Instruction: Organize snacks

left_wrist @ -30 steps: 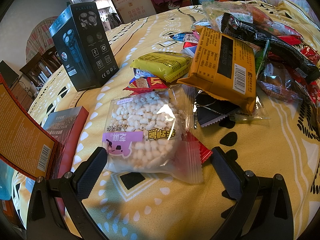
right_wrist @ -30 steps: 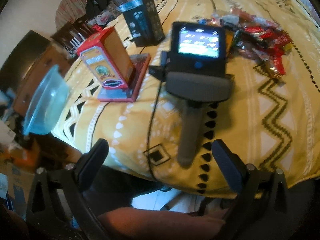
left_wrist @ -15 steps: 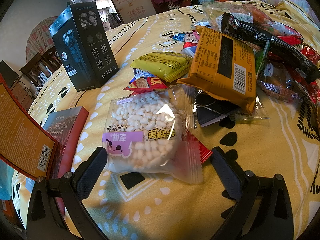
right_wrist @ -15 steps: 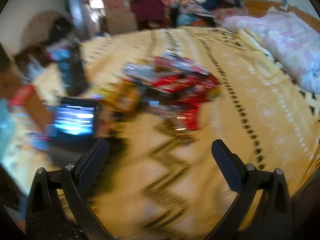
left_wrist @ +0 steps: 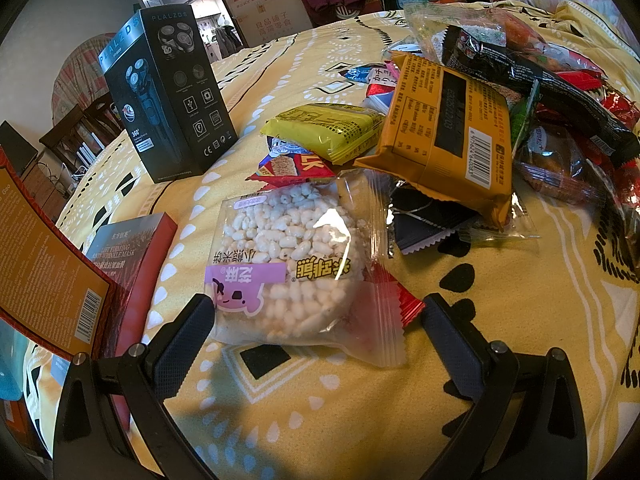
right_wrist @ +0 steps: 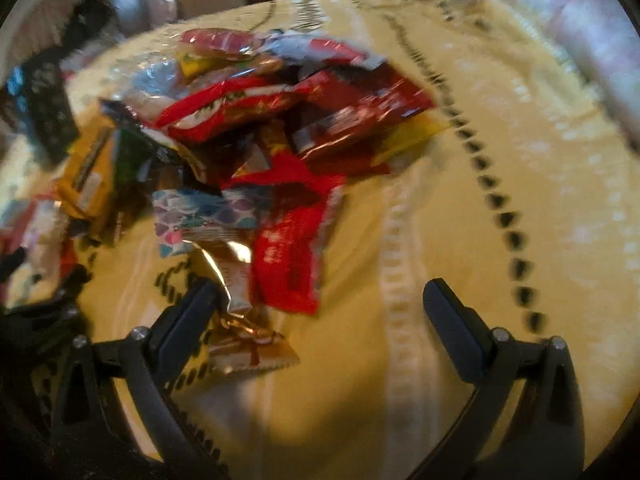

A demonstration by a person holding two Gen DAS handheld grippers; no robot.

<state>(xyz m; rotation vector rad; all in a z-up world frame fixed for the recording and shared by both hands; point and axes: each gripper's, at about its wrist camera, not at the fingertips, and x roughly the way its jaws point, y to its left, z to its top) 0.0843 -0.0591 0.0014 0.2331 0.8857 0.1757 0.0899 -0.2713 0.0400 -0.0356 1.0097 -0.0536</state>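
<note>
Snacks (right_wrist: 280, 128) are heaped on the yellow patterned bedspread (left_wrist: 500, 320), and your left tongs (left_wrist: 316, 312) sit low over it, spread wide, nothing pinched. Right between those fingers lies the clear puffed-rice cake packet (left_wrist: 292, 264) with its purple label, flat on the cloth; the left finger looks to be touching its corner, the right one stands apart from it. A red wrapper (left_wrist: 396, 300) peeks out from under its right edge. Just behind it there's the red bar wrapper (left_wrist: 292, 168), then the yellow packet (left_wrist: 324, 130), and to the right the big orange packet (left_wrist: 448, 136) leans up over a dark wrapper (left_wrist: 424, 224). A long black bag (left_wrist: 540, 80) runs across the pile beyond. Off to your left a black shaver box (left_wrist: 168, 92) stands upright, well apart from the snacks, with a red mask box (left_wrist: 128, 248) lying flat nearer you.

Over to your right tongs (right_wrist: 318, 312): also spread wide, gripping nothing. That view is blurred, so wrapper details are hard to read. A gold foil packet (right_wrist: 248, 344) lies just beside the left finger, a red packet (right_wrist: 288, 252) sits between the fingers further out, and a blue-and-white packet (right_wrist: 200, 216) rests next to it at the near edge of the pile
</note>
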